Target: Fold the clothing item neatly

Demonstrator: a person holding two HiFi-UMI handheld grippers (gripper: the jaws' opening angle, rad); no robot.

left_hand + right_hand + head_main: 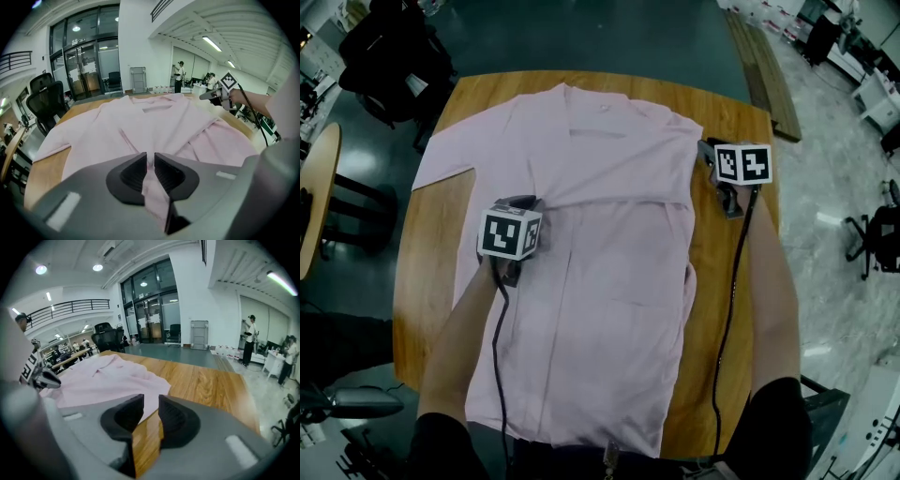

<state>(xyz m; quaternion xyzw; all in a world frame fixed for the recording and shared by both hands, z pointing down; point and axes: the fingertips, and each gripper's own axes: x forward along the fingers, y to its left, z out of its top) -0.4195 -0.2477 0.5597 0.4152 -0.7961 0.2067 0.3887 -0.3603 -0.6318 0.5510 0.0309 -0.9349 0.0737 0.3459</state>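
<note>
A pale pink shirt [600, 281] lies flat on the wooden table [722, 309], collar at the far side. Its left sleeve [441, 155] spreads out. The right side is folded in, with the sleeve laid across the chest. My left gripper [528, 201] rests at that sleeve's end. In the left gripper view the jaws [150, 161] stand a narrow gap apart, with a fold of the shirt [154, 122] lying between them. My right gripper [706, 148] hovers beside the folded right shoulder. It [151, 408] is open, with only wood and the edge of the shirt [108, 378] showing through the gap.
Black office chairs [394, 56] stand beyond the table's far left corner. A round side table [319, 187] is at the left. A wooden bench [764, 66] runs along the far right. People [178, 77] stand far off in the hall.
</note>
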